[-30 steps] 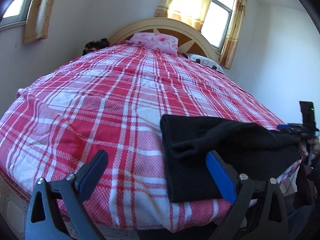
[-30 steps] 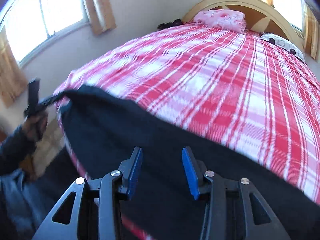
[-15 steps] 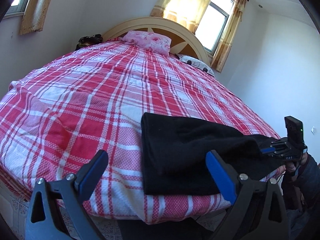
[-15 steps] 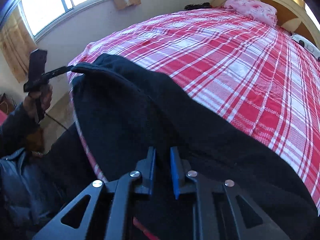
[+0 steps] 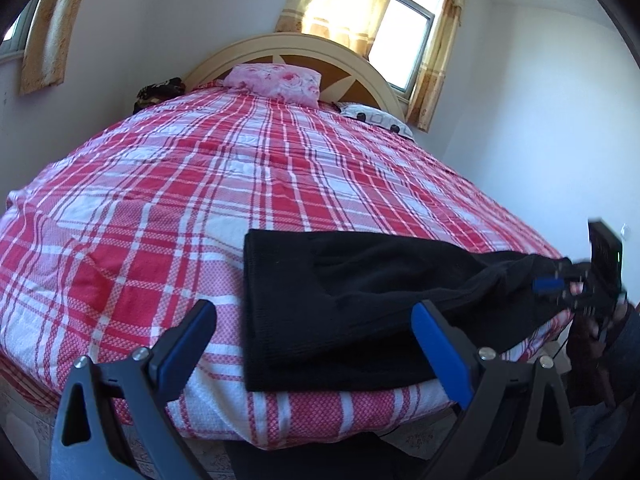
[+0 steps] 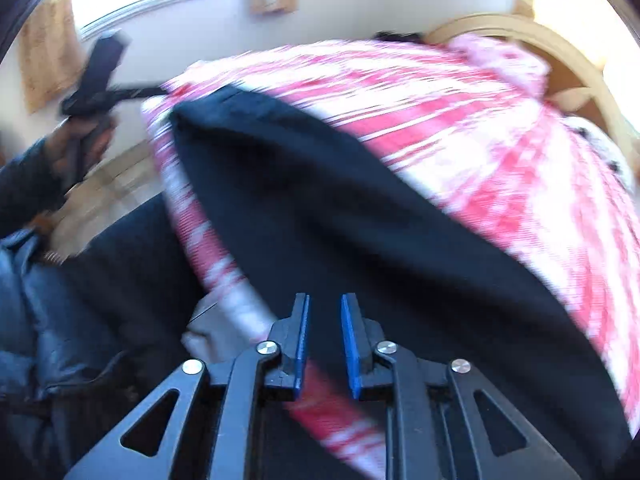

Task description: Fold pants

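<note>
Black pants [image 5: 352,304] lie folded near the front edge of a bed with a red and white plaid cover [image 5: 208,184]. My left gripper [image 5: 316,344] is open and empty, hovering just in front of the bed edge at the pants' left side. My right gripper [image 6: 325,334] is nearly closed on the right end of the pants [image 6: 360,220], with black fabric between its blue pads. It also shows in the left wrist view [image 5: 560,284], holding that end slightly raised. The right wrist view is motion-blurred. The left gripper shows there at the upper left [image 6: 160,90].
A pink floral pillow [image 5: 276,82] and a white patterned pillow [image 5: 376,118] lie by the curved headboard [image 5: 296,46]. A dark bundle [image 5: 160,90] sits at the bed's far left corner. Curtained windows are behind. The person's dark clothing [image 6: 60,300] is beside the bed.
My right gripper closed on the right end of the pants and lifted it, swinging fast. My left gripper stayed open and shifted slightly in front of the bed.
</note>
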`<state>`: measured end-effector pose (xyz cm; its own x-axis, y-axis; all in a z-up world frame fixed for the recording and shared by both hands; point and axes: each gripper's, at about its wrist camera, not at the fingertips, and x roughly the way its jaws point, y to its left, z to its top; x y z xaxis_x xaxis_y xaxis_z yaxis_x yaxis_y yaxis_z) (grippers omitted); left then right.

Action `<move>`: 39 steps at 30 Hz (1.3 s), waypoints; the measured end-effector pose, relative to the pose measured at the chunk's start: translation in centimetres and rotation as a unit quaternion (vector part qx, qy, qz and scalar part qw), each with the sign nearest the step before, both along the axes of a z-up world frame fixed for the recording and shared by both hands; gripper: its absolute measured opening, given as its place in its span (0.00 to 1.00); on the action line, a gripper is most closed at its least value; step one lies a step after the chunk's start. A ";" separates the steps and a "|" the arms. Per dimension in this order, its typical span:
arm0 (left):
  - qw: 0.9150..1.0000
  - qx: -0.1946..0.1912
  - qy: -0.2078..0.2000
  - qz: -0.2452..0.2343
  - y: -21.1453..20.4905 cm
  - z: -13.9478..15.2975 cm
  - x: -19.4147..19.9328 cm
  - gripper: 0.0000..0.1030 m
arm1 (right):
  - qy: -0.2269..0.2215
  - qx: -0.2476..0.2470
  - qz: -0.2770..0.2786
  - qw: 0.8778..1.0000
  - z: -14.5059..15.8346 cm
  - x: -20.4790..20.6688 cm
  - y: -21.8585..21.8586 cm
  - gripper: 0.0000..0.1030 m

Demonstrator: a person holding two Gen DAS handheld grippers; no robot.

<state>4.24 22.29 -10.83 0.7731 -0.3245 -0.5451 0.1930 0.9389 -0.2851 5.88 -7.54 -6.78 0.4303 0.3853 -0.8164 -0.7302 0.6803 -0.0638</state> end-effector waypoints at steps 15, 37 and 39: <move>1.000 0.010 0.015 0.001 -1.4 -0.7 0.6 0.97 | 0.035 -0.036 -0.031 0.998 0.5 7.4 -6.6 0.02; 1.000 0.012 0.014 0.004 -2.0 -0.6 1.1 0.97 | 0.002 -0.087 -0.062 0.994 0.2 8.6 -7.1 0.15; 1.000 0.011 0.015 0.005 -1.7 -0.8 1.1 0.97 | 0.018 -0.083 -0.045 0.995 0.0 7.9 -7.2 0.09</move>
<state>5.32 20.56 -11.64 0.7595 -0.3043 -0.5750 0.1753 0.9469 -0.2696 13.81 -14.76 -6.79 0.4267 0.2049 -0.8809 -0.6705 0.7253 -0.1561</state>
